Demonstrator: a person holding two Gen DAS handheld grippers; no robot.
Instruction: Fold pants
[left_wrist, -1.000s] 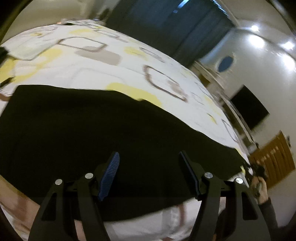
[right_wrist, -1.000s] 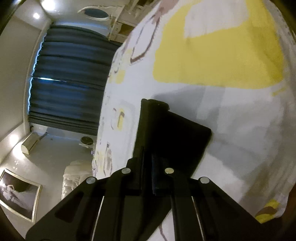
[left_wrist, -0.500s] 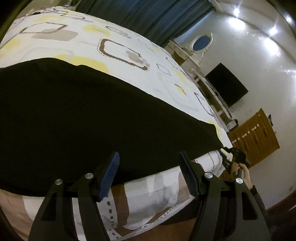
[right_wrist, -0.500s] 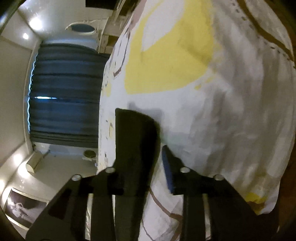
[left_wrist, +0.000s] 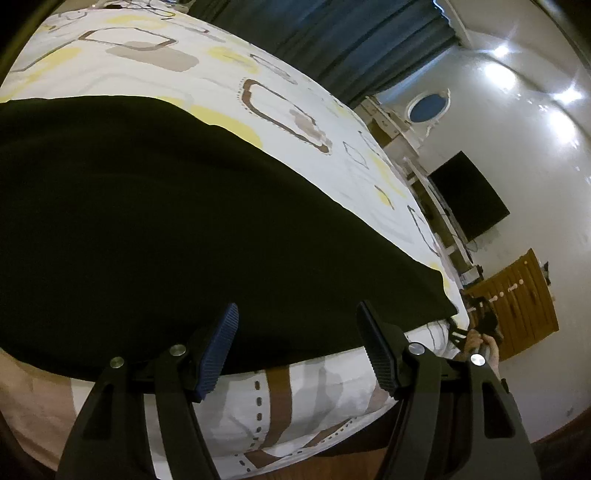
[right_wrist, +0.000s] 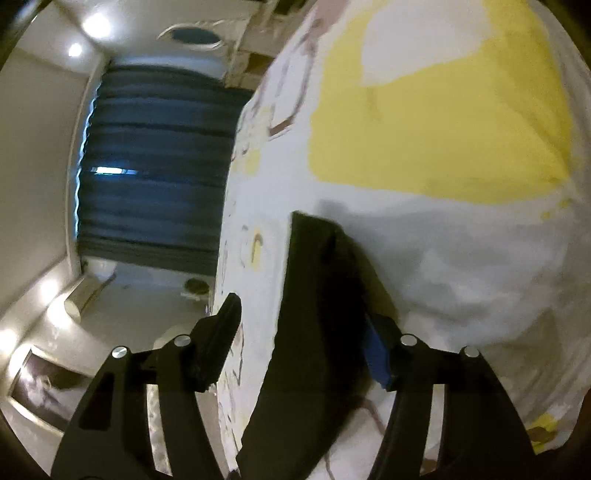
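Black pants (left_wrist: 177, 229) lie flat along the near edge of a bed with a white, yellow and brown patterned cover (left_wrist: 229, 85). My left gripper (left_wrist: 297, 332) is open and empty, hovering just above the pants' near edge. In the right wrist view the pants' end (right_wrist: 321, 295) lies on the cover between the fingers of my right gripper (right_wrist: 306, 325), which is open and not clamping it. The right gripper also shows in the left wrist view (left_wrist: 480, 328), at the pants' far end.
Dark blue curtains (left_wrist: 354, 40) hang behind the bed. A black TV (left_wrist: 469, 195) is on the white wall, with a wooden cabinet (left_wrist: 524, 295) below it. The cover hangs over the bed's near edge (left_wrist: 295, 417).
My right gripper has opened and let go of the pants' end, which now rests on the cover. My left gripper stayed open and drew back toward the near edge.
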